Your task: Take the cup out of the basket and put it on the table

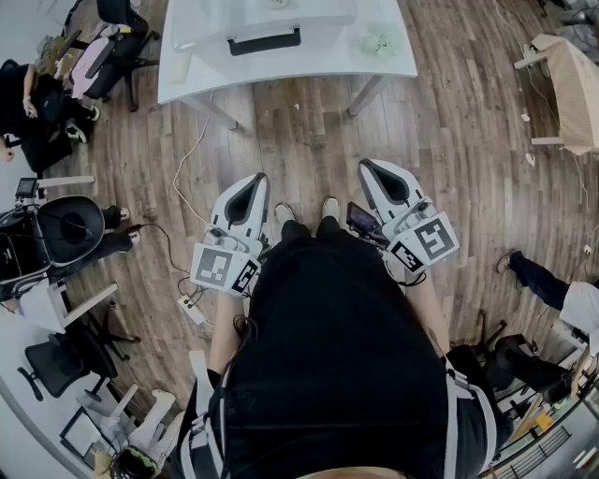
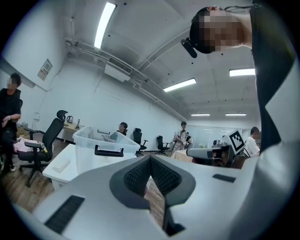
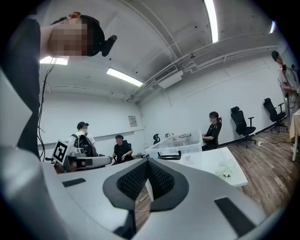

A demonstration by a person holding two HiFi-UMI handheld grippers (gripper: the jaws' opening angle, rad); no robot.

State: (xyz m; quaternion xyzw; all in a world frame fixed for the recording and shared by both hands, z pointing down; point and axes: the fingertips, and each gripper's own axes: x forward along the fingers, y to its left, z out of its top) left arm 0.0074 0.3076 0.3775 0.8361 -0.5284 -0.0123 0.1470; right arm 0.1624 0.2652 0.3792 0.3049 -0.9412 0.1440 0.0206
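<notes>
A clear plastic basket [image 1: 271,23] with a black handle stands on the white table [image 1: 309,58] at the top of the head view. The left gripper view shows the basket [image 2: 105,146] ahead to the left; in the right gripper view the basket [image 3: 176,145] lies straight ahead. A small clear shape [image 3: 187,157] by the basket's near wall may be the cup; I cannot tell for sure. My left gripper [image 1: 256,180] and right gripper [image 1: 367,165] are held close to the body over the floor, well short of the table. Both are shut and hold nothing.
A crumpled pale thing [image 1: 377,42] lies on the table's right part and a white roll [image 2: 61,165] on its left. Office chairs [image 1: 112,42] and seated people are at the left. A cable [image 1: 187,173] runs across the wooden floor, and a draped table [image 1: 573,79] stands far right.
</notes>
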